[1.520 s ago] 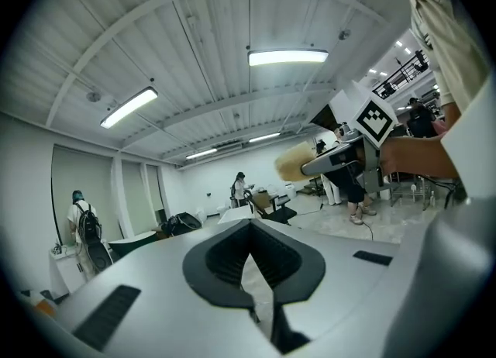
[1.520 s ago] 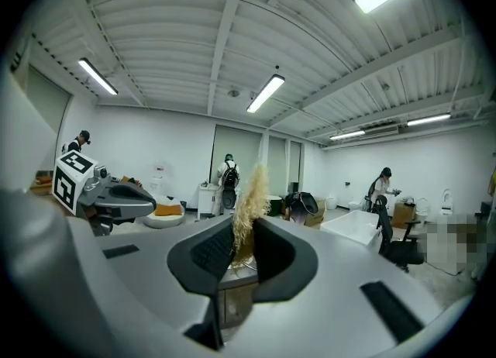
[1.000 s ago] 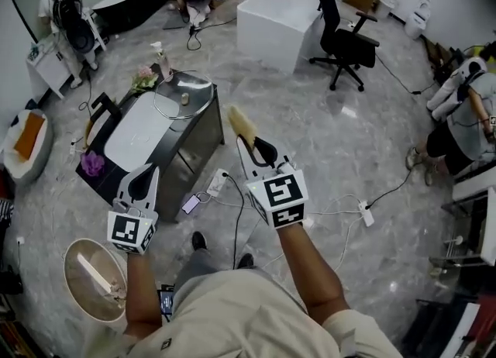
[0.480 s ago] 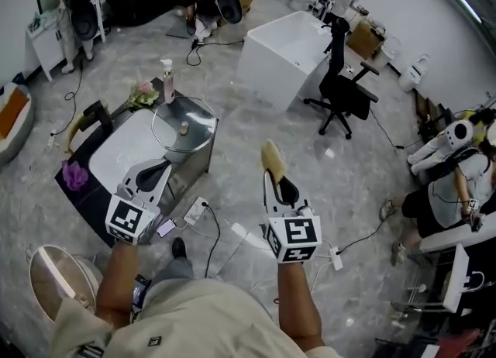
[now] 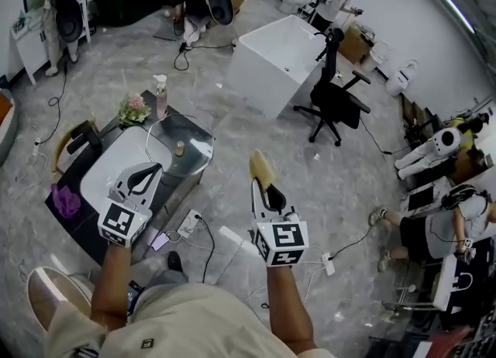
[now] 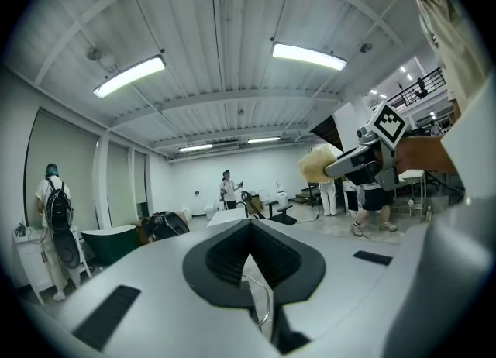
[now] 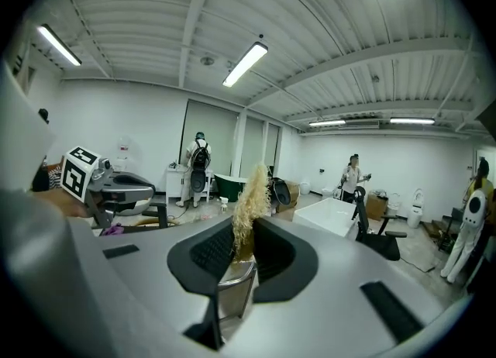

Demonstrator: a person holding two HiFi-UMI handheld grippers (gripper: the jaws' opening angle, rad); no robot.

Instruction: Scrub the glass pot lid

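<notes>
Lying on sink (image 5: 116, 164), lid (image 5: 180, 143); scrubber (image 5: 261, 169) gripped.

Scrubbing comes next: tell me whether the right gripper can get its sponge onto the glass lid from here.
Probably yes. The right gripper, shut on the sponge, hangs in open air, and nothing stands between it and the glass lid on the sink counter.
</notes>
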